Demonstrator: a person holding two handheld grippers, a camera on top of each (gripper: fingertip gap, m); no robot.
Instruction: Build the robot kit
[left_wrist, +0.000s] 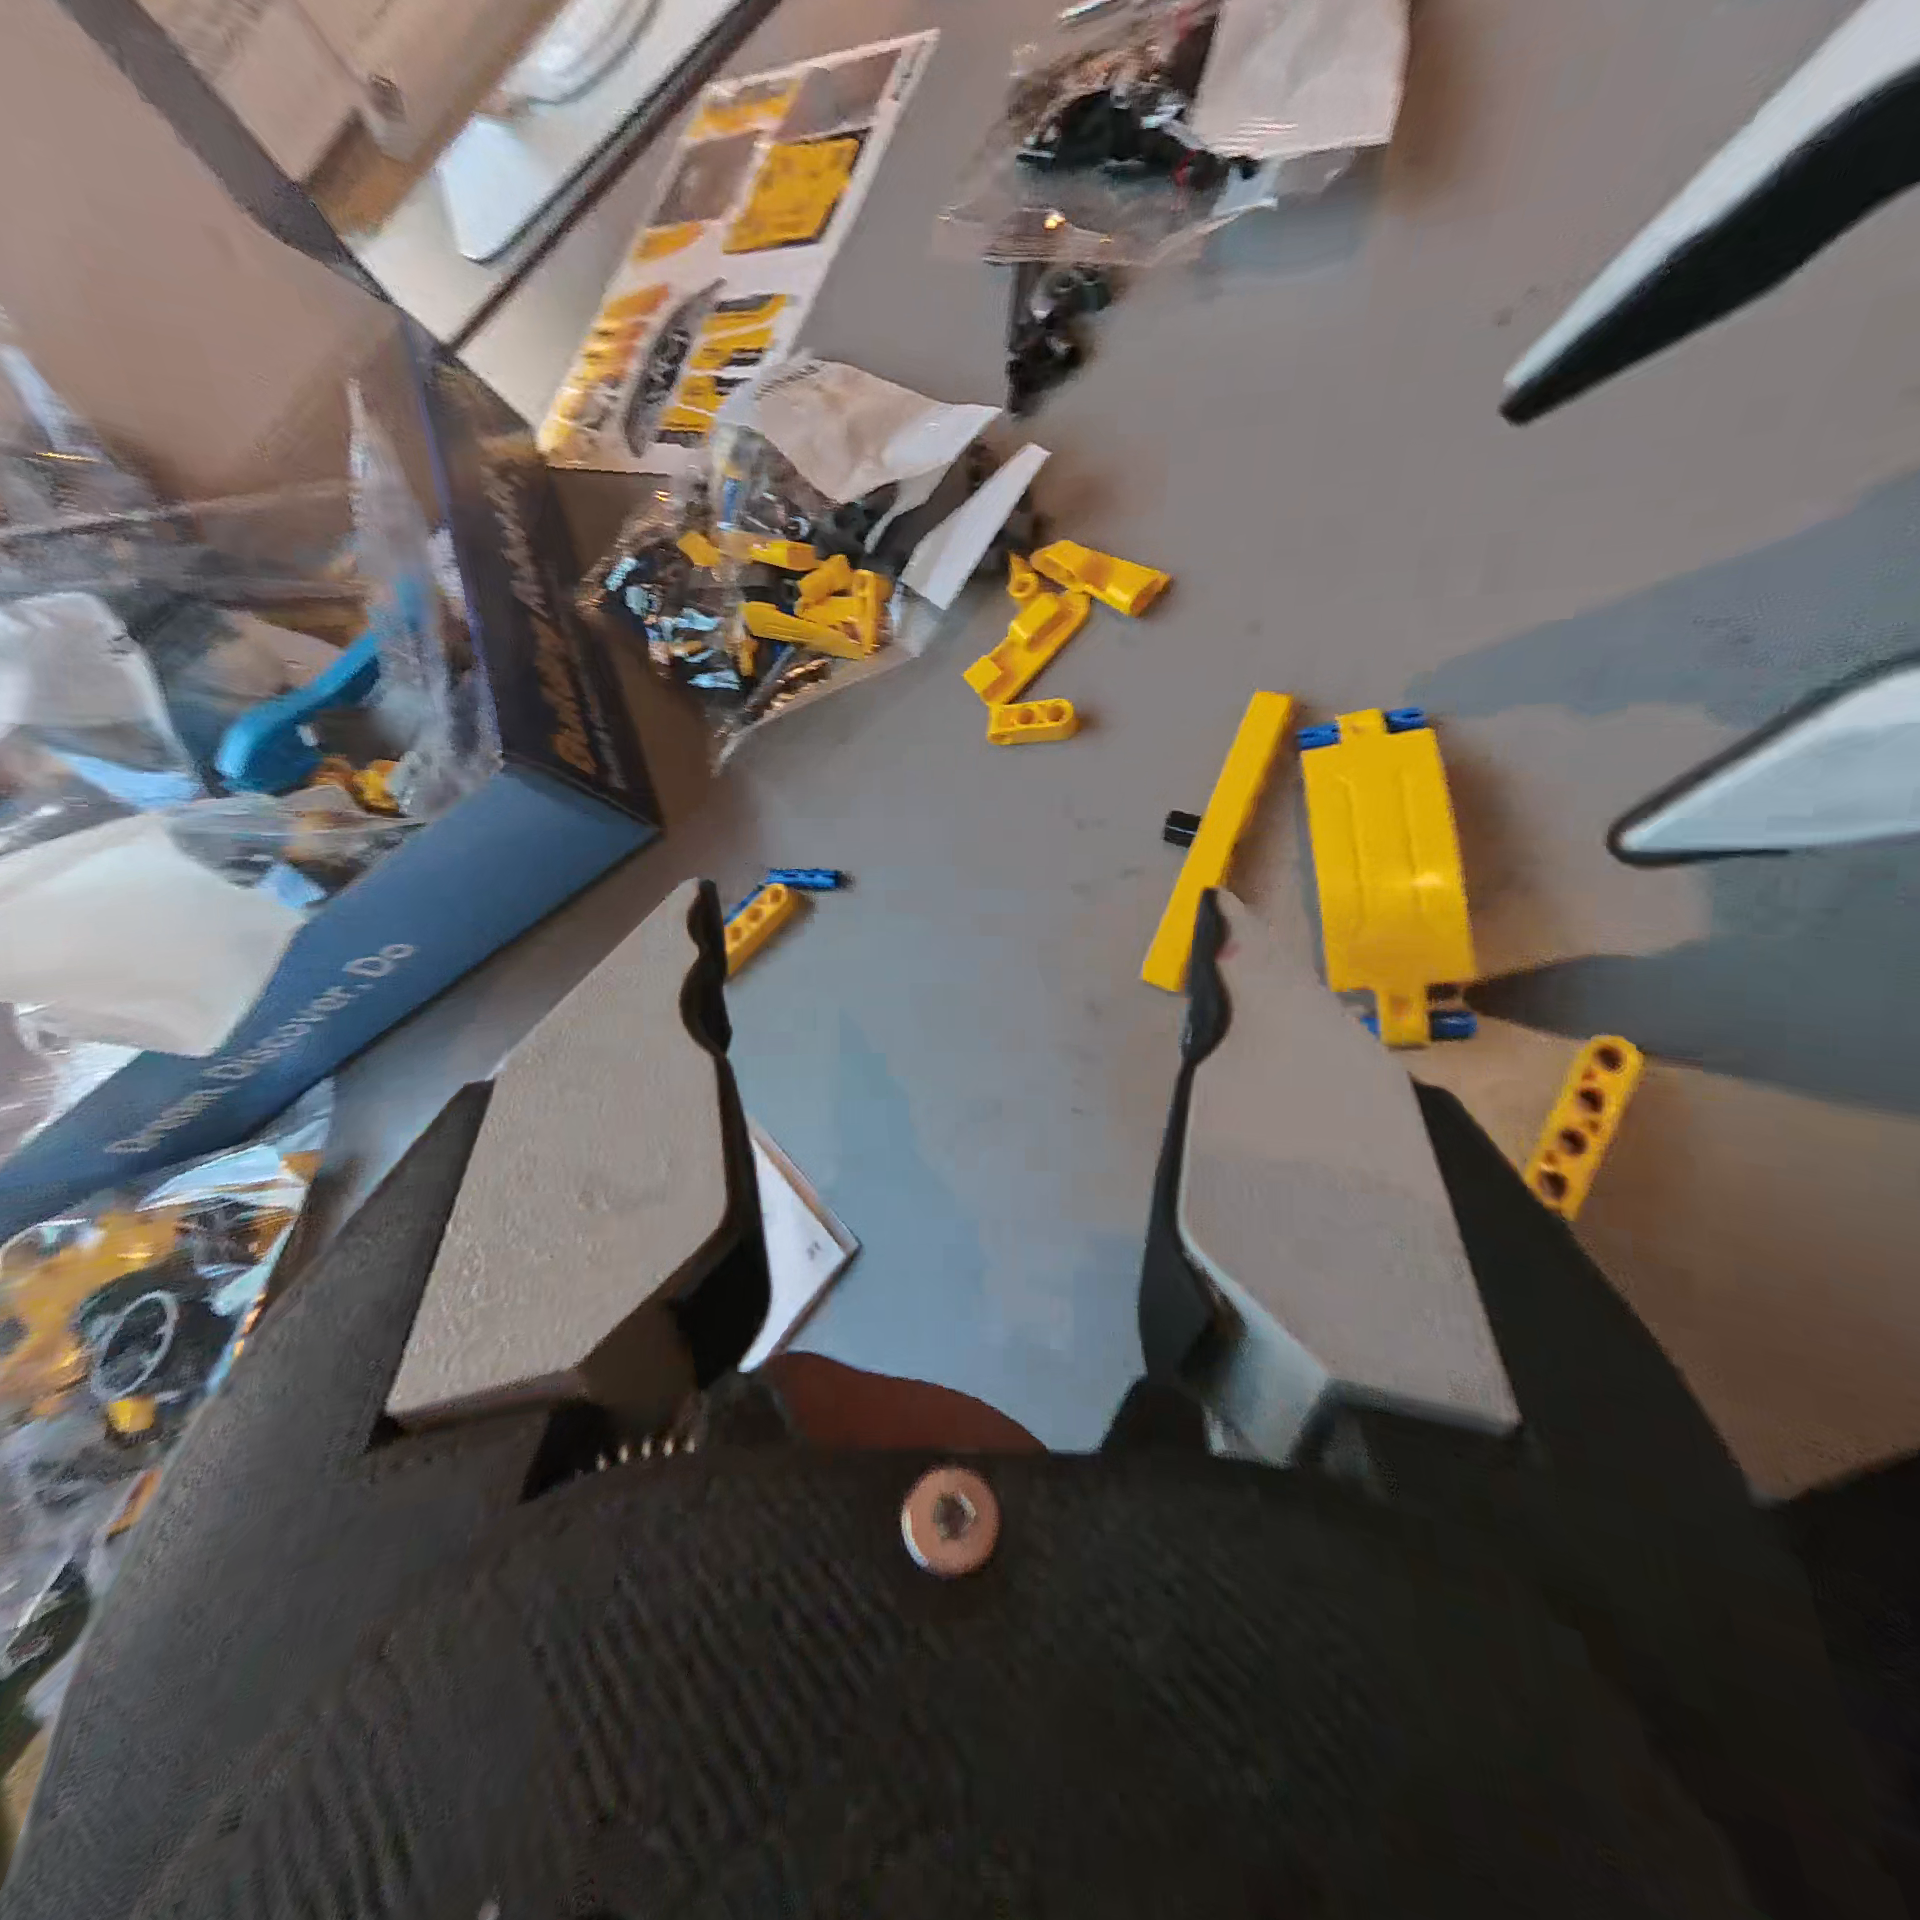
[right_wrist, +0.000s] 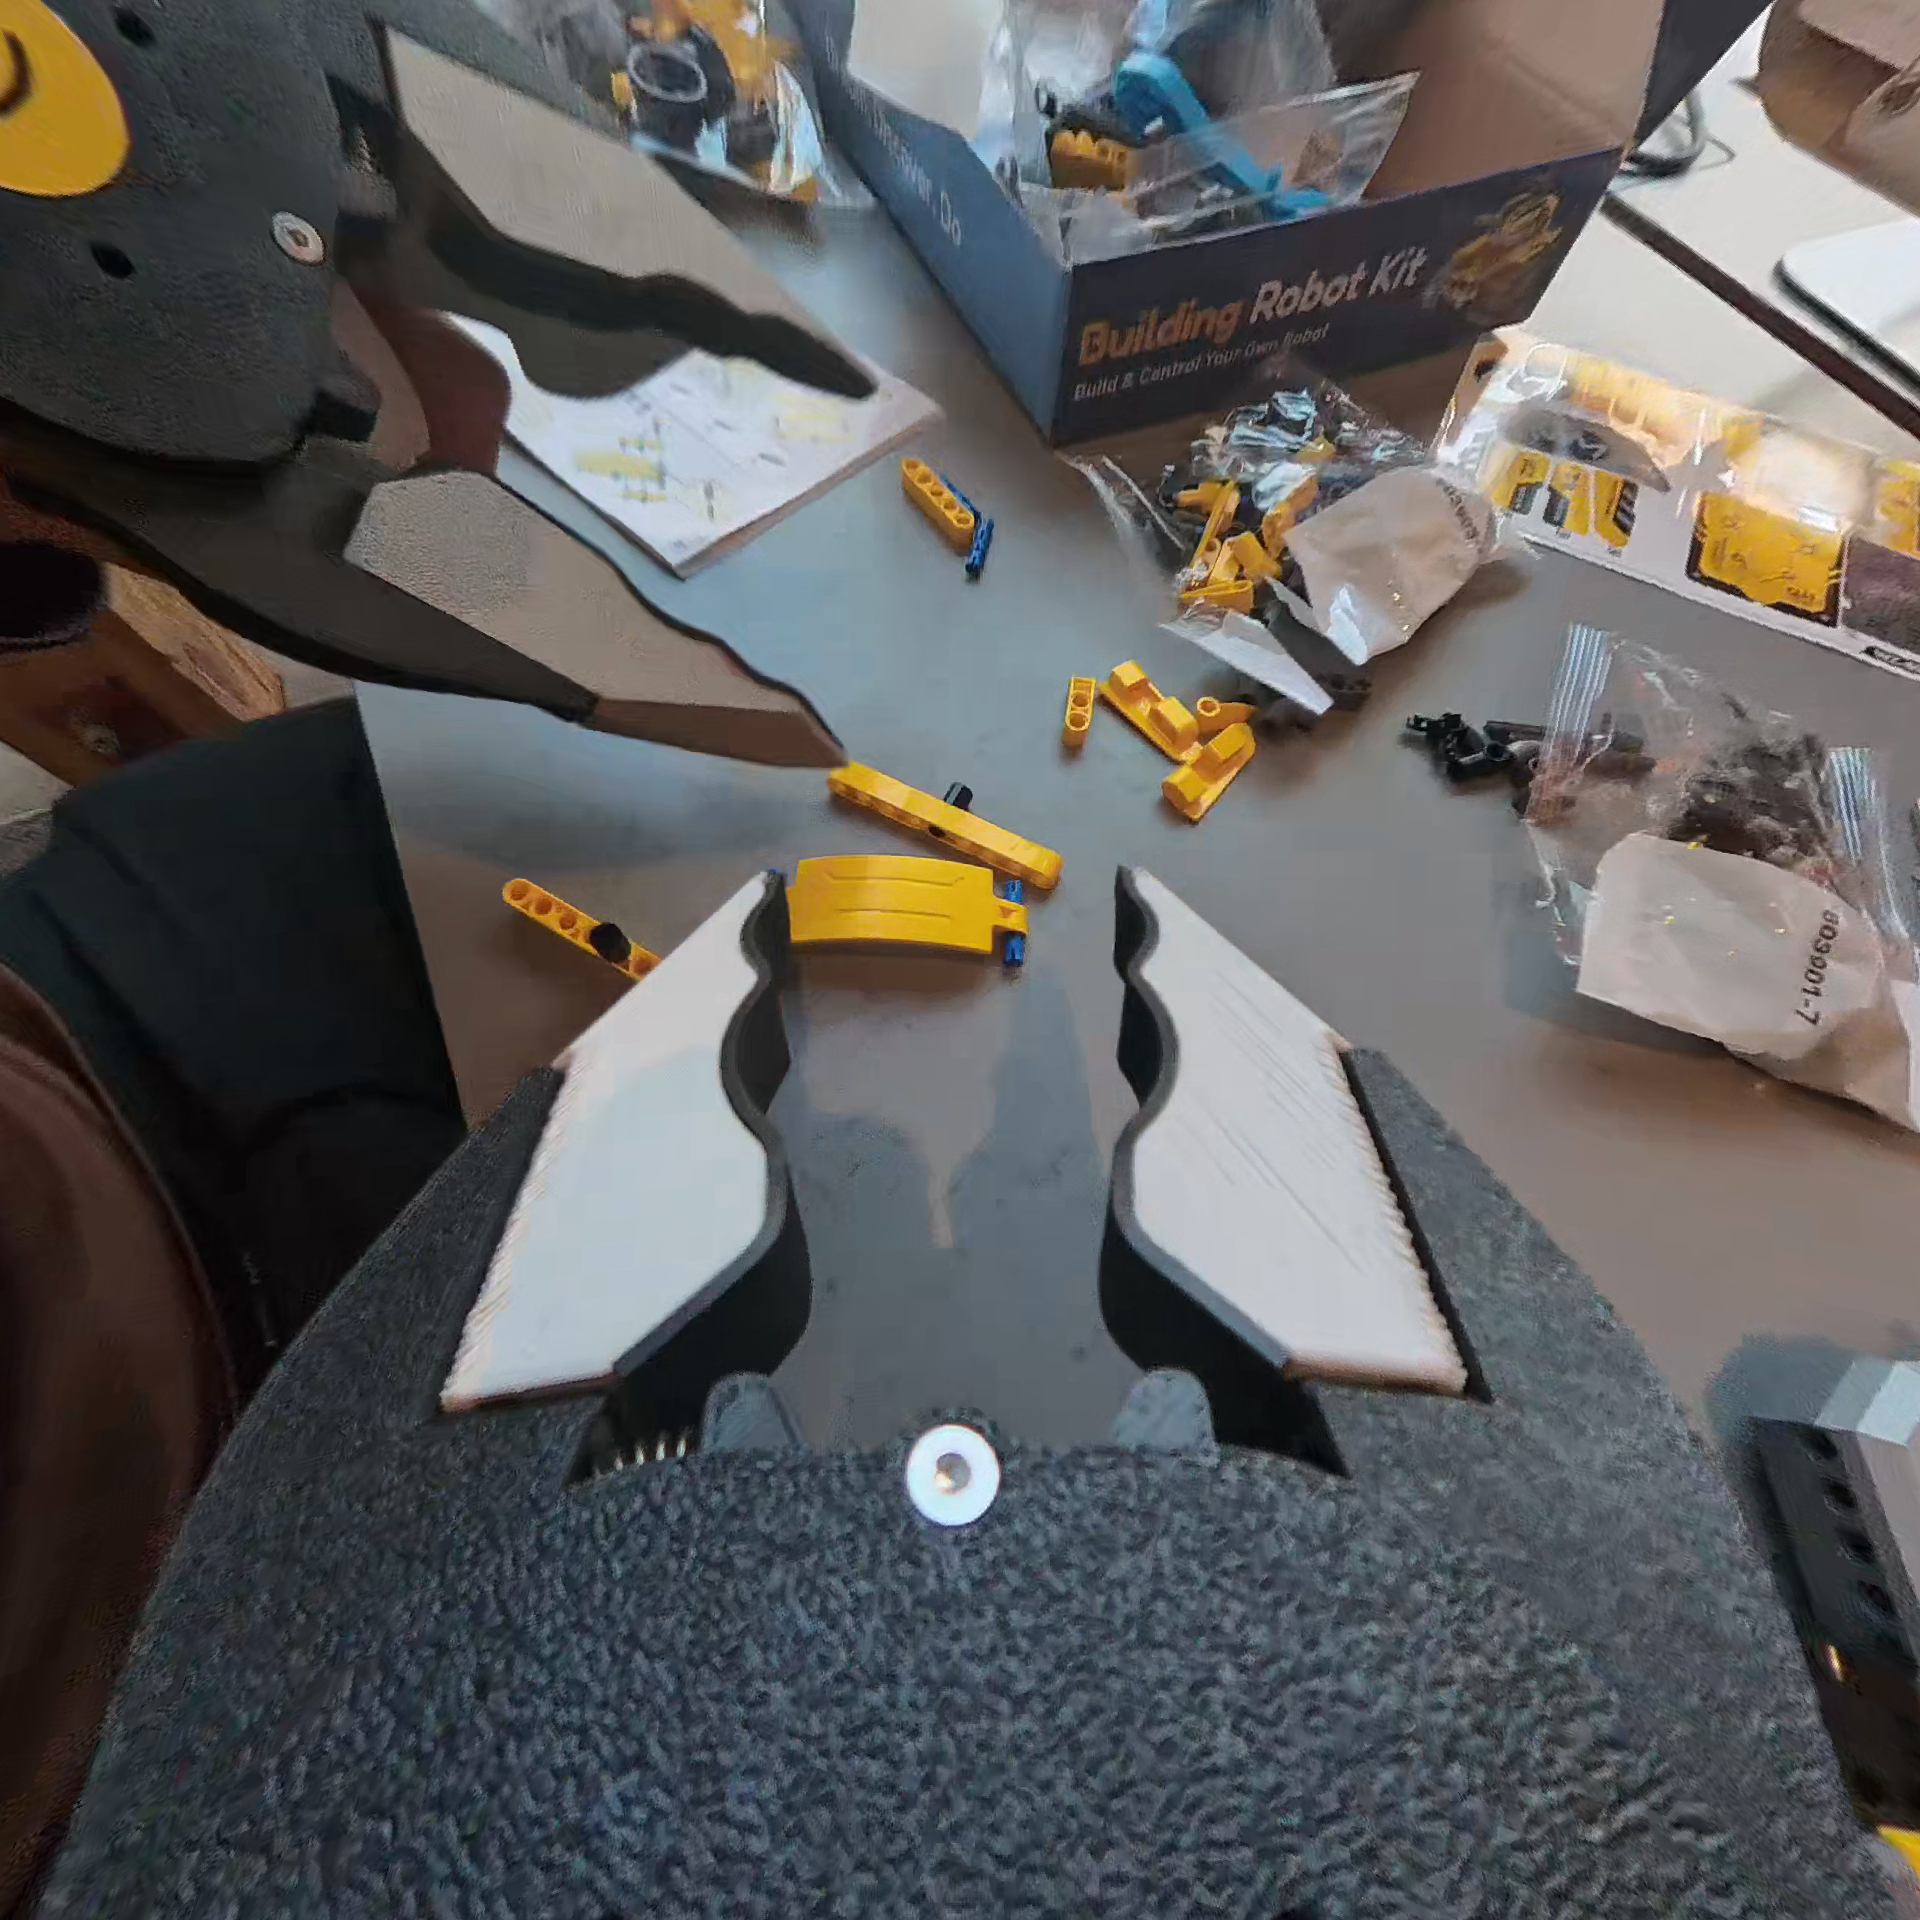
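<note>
Left gripper (left_wrist: 951, 914) empty, jaws spread, tip beside long yellow beam (left_wrist: 1221, 836), right gripper (right_wrist: 945, 883) empty, jaws spread, hovering near curved yellow panel (right_wrist: 894, 902), grey table (right_wrist: 1299, 997), kit box (right_wrist: 1299, 301) behind.

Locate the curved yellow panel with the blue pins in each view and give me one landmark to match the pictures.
Left wrist view: the curved yellow panel lies right of centre, just beyond the left hand-held gripper's right fingertip.
Right wrist view: the panel lies at centre, beyond the right hand-held gripper's left fingertip.
Shared landmark: the long yellow beam lying alongside it.
</note>
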